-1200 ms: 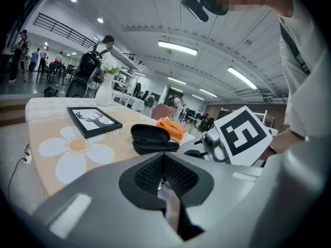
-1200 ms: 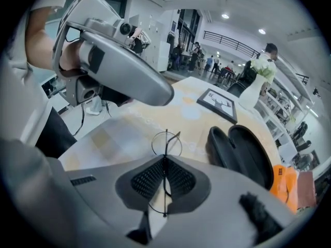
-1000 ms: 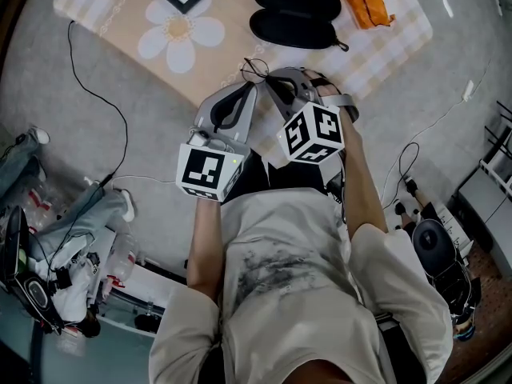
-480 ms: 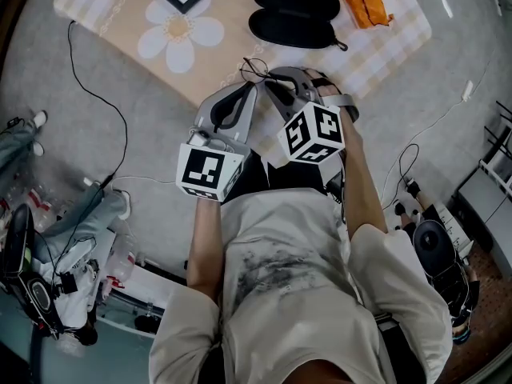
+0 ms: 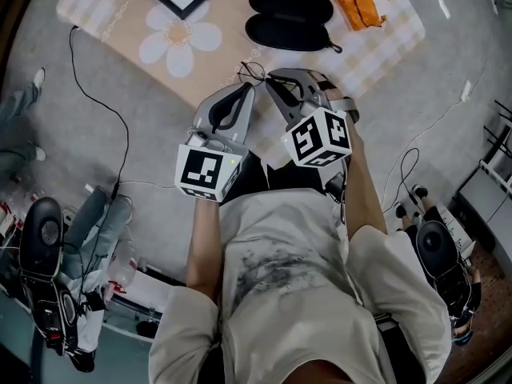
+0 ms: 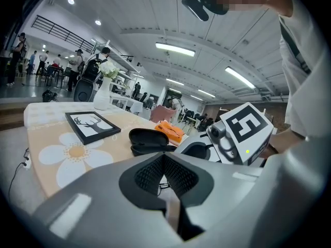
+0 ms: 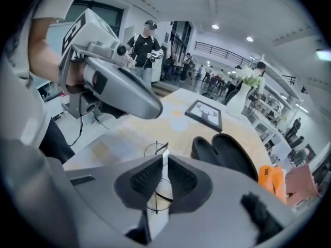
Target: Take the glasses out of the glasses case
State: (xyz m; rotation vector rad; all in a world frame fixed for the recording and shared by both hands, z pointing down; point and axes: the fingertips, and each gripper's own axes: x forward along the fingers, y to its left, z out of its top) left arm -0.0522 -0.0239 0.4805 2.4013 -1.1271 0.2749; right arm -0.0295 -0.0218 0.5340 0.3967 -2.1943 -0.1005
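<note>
While pinched in the right hand-held gripper, thin round wire-rimmed glasses; left hand-held gripper closed empty.

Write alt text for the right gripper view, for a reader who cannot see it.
The right gripper has its jaws nearly together on thin wire-framed glasses, held over a pale patterned tablecloth. Just beyond lies an open black glasses case, with a framed deer picture farther back and the left gripper at upper left.
</note>
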